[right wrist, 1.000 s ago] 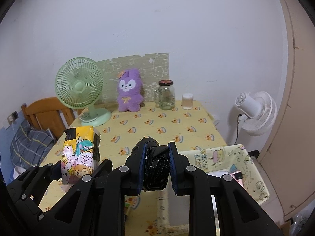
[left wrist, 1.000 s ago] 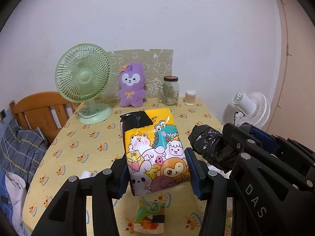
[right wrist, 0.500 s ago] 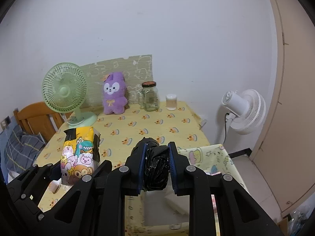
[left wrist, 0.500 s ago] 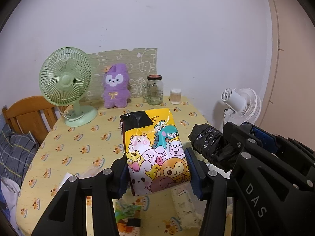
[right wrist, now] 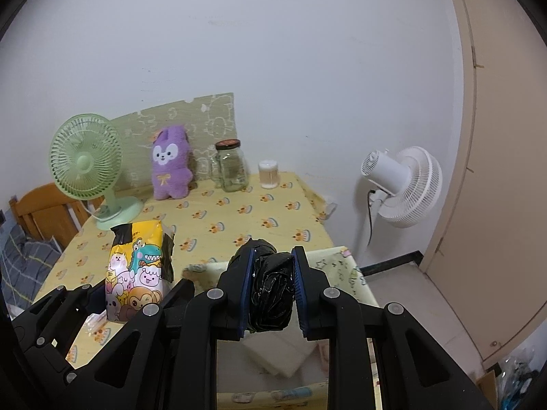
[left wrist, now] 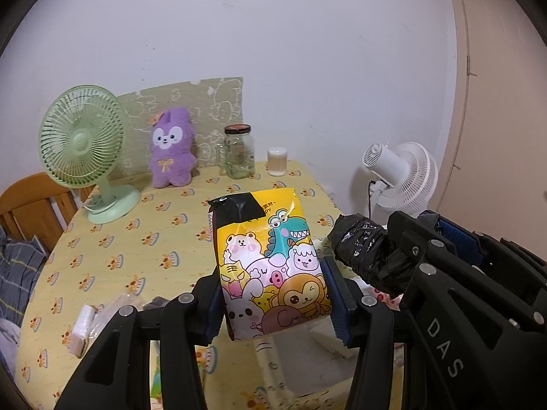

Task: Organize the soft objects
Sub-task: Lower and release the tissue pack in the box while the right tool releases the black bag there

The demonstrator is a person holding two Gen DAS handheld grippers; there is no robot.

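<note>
While both tools hover above counter's [left wrist: 136,239] near right corner: left tool [left wrist: 275,299] grips cartoon snack bag [left wrist: 270,266] upright; right tool [right wrist: 271,290] pinches black plastic bundle [right wrist: 271,294]. Fabric bin [right wrist: 355,273] directly below, nearer right tool.

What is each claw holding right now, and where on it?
Left claw: yellow cartoon packet, pinched across its lower half. Right claw: black plastic bundle, squeezed by its two sides.
</note>
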